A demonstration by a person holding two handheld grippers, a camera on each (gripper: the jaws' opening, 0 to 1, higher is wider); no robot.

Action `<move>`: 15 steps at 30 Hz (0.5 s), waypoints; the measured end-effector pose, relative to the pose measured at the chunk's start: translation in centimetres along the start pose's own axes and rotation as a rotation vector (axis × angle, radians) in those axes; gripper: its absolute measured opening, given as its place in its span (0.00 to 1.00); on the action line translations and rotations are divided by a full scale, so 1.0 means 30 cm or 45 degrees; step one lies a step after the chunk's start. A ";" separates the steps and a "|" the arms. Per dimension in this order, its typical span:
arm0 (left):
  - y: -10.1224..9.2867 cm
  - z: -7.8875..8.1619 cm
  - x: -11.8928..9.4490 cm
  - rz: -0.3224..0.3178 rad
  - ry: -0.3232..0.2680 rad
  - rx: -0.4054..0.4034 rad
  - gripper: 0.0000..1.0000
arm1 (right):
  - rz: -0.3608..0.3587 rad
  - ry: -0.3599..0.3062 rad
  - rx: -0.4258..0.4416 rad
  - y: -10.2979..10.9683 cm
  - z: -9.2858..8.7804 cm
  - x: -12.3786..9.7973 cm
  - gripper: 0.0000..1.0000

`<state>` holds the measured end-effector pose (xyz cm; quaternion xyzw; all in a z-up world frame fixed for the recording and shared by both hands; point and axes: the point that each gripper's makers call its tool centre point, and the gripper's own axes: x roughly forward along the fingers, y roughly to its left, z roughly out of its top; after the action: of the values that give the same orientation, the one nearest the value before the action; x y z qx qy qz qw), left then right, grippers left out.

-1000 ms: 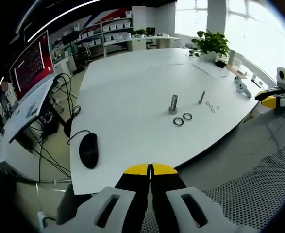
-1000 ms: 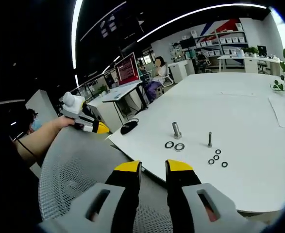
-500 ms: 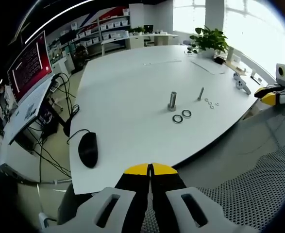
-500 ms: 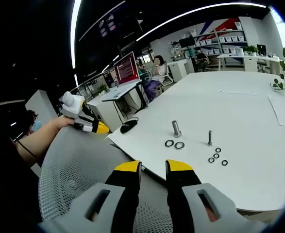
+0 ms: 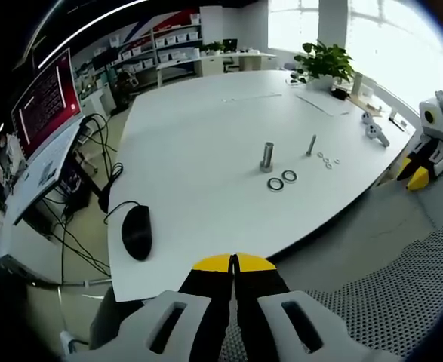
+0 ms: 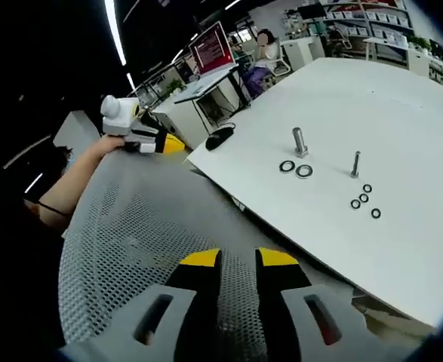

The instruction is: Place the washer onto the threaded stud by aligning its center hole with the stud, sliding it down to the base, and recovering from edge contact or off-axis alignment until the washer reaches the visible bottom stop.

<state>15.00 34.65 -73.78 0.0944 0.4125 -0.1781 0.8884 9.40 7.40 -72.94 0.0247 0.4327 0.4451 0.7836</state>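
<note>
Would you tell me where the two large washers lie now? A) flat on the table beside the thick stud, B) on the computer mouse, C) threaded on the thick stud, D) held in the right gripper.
A: the two large washers lie flat on the table, near the base of the thick stud.

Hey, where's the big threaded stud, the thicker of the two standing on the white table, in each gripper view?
Left gripper view: the thick stud stands upright right of centre, in the upper half, on the white table.
Right gripper view: the thick stud stands upright right of centre, in the upper half.
Shared landmark: the two large washers lie flat just beside its base.
</note>
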 end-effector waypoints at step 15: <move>-0.006 0.009 -0.002 -0.004 -0.019 0.002 0.00 | -0.019 -0.026 -0.001 -0.010 0.010 -0.003 0.21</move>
<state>15.10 34.40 -73.57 0.0933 0.4060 -0.1805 0.8910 9.80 7.26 -72.82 0.0258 0.4246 0.4390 0.7914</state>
